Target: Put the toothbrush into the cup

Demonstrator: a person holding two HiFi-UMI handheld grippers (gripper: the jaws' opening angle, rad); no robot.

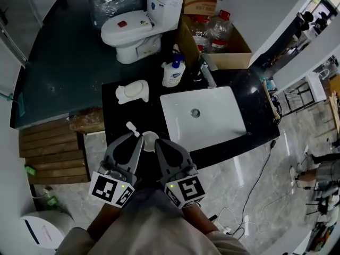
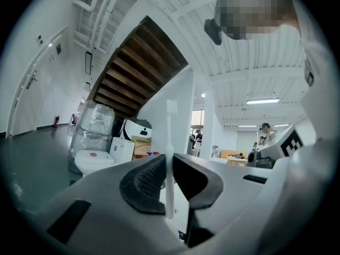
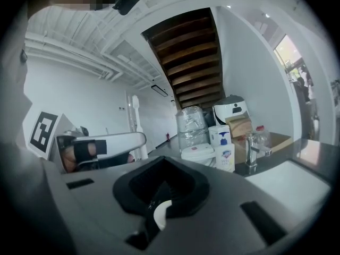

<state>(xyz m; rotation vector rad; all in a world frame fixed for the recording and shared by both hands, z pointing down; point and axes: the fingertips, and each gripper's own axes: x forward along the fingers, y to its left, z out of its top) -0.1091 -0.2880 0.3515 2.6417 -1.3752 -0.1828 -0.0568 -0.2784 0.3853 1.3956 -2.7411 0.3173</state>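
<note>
A white toothbrush [image 2: 170,158] stands upright between the jaws of my left gripper [image 2: 169,177], which is shut on its handle. In the head view its brush end [image 1: 131,126] pokes out past the left gripper [image 1: 136,138] over the black counter's front edge. A white cup [image 1: 150,138] sits right beside it, between the two grippers. My right gripper [image 1: 159,143] is shut on the cup; a sliver of the white cup rim [image 3: 159,214] shows between its jaws. The right gripper view also shows the toothbrush [image 3: 137,126] to the left.
On the black counter [image 1: 114,118] are a white sink basin [image 1: 204,116] with a faucet [image 1: 207,76], a soap dispenser [image 1: 173,73] and a soap dish [image 1: 133,92]. Behind stand a toilet [image 1: 138,28] and a cardboard box [image 1: 215,54] of bottles. Wooden steps [image 1: 53,147] lie left.
</note>
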